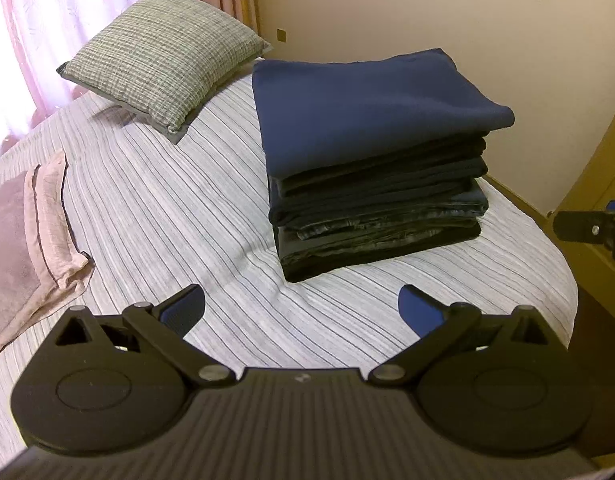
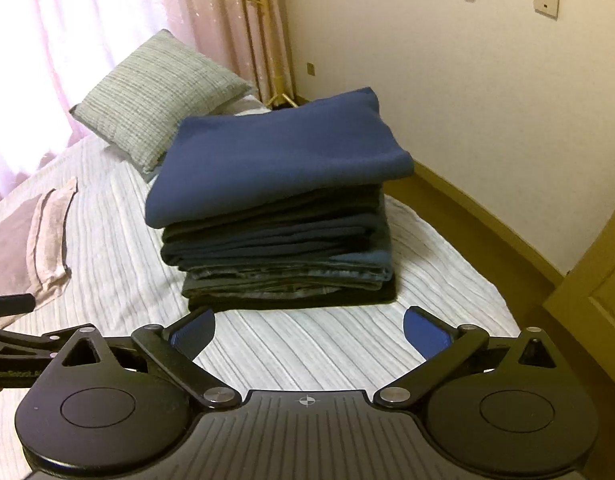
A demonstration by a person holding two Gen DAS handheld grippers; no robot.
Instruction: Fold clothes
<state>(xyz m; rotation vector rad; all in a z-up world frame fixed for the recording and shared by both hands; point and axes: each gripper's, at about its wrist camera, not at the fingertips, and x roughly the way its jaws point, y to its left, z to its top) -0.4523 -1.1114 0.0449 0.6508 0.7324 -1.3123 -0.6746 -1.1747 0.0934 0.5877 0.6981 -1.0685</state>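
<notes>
A stack of several folded dark clothes (image 1: 379, 208) (image 2: 283, 256) stands on the striped bed (image 1: 179, 216) (image 2: 119, 256). A folded navy blue garment (image 1: 359, 112) (image 2: 279, 160) lies on top of the stack. My left gripper (image 1: 301, 308) is open, a short way in front of the stack, with nothing between its blue-padded fingers. My right gripper (image 2: 309, 332) is open too, just short of the stack's near edge, and holds nothing. A black part of the right gripper (image 1: 591, 230) shows at the right edge of the left wrist view.
A grey checked pillow (image 1: 163, 56) (image 2: 155, 96) leans at the head of the bed. A mauve and pink cushion (image 1: 27, 248) (image 2: 31, 240) lies at the left. Pink curtains (image 1: 47, 20), a cream wall and a wooden door (image 2: 595, 292) surround the bed.
</notes>
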